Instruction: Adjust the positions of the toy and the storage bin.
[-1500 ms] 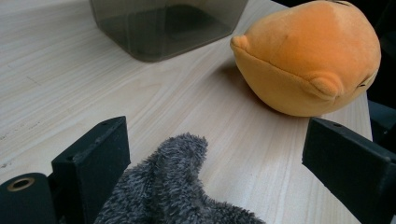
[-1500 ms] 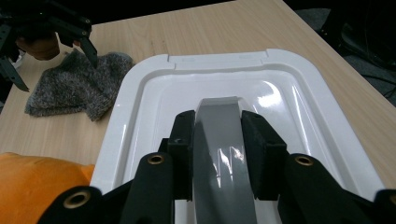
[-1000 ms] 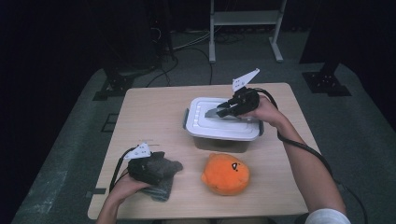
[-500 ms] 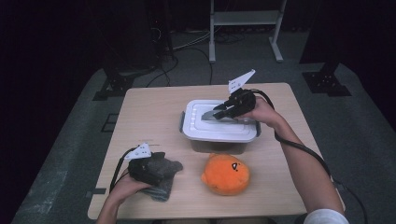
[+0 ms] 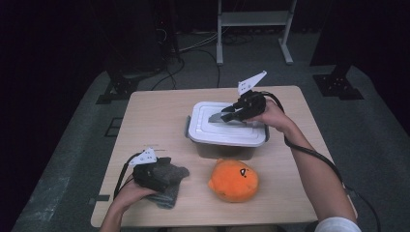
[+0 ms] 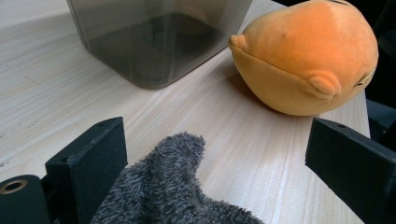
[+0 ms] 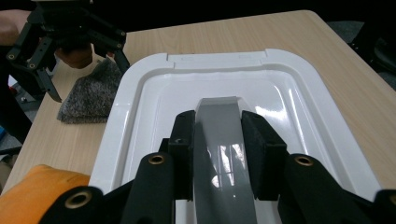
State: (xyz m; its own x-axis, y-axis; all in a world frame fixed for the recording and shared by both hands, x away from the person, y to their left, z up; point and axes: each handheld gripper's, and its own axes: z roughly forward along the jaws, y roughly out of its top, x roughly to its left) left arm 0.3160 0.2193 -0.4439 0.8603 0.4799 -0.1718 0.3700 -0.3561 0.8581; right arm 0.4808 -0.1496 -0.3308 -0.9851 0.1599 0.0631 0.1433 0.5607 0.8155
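A clear box (image 5: 225,150) with a white lid (image 5: 212,130) stands mid-table. My right gripper (image 5: 228,115) is shut on the lid's grey handle (image 7: 217,105), its jaws squeezing it from both sides (image 7: 218,126). A round orange plush toy (image 5: 234,180) lies in front of the box. At the front left my left gripper (image 5: 162,171) rests over a grey fuzzy cloth (image 5: 169,188). Its jaws stand wide apart (image 6: 217,140), with the cloth (image 6: 173,196) low between them and not clamped. The plush (image 6: 303,60) and the box wall (image 6: 154,42) lie ahead of it.
The wooden table (image 5: 154,121) has bare room at the back left and far right. Beyond its far edge are a dark floor with cables (image 5: 193,46) and a white metal stand (image 5: 254,19). A cable trails from the right gripper along the forearm.
The right gripper has stayed clamped on the lid's handle, and the lid has shifted slightly to the left. The left gripper and the cloth have not moved.
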